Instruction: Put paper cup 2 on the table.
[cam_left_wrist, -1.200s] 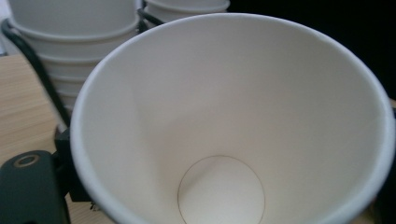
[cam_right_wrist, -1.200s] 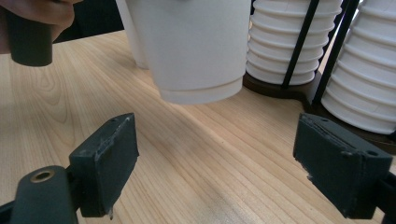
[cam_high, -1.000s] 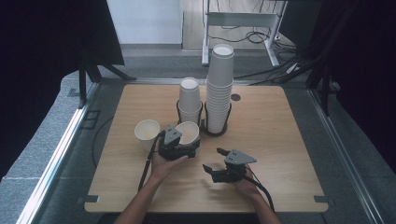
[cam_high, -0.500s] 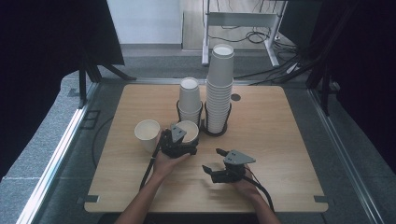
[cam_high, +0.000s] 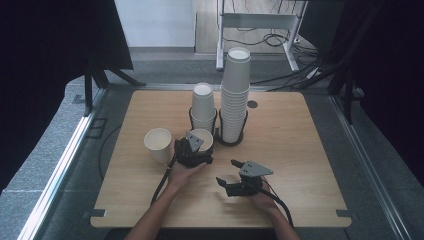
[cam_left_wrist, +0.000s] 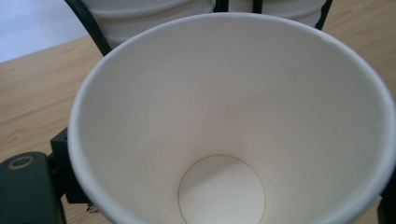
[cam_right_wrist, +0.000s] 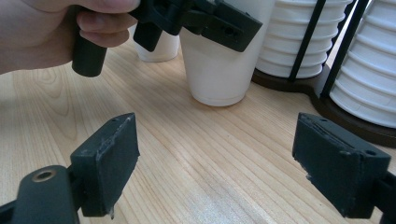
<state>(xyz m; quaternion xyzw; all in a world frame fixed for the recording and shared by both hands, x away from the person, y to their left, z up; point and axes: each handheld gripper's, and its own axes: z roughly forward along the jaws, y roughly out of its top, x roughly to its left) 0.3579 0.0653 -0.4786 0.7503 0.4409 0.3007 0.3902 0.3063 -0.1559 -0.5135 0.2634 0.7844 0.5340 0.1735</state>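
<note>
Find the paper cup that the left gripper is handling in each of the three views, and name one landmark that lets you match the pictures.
High view: the paper cup stands left of centre on the table, just in front of the short cup stack.
Left gripper view: the cup is seen from above, its mouth open to the camera.
Right gripper view: the cup stands upper centre, under the left gripper.
Shared landmark: the black wire cup holder.
</note>
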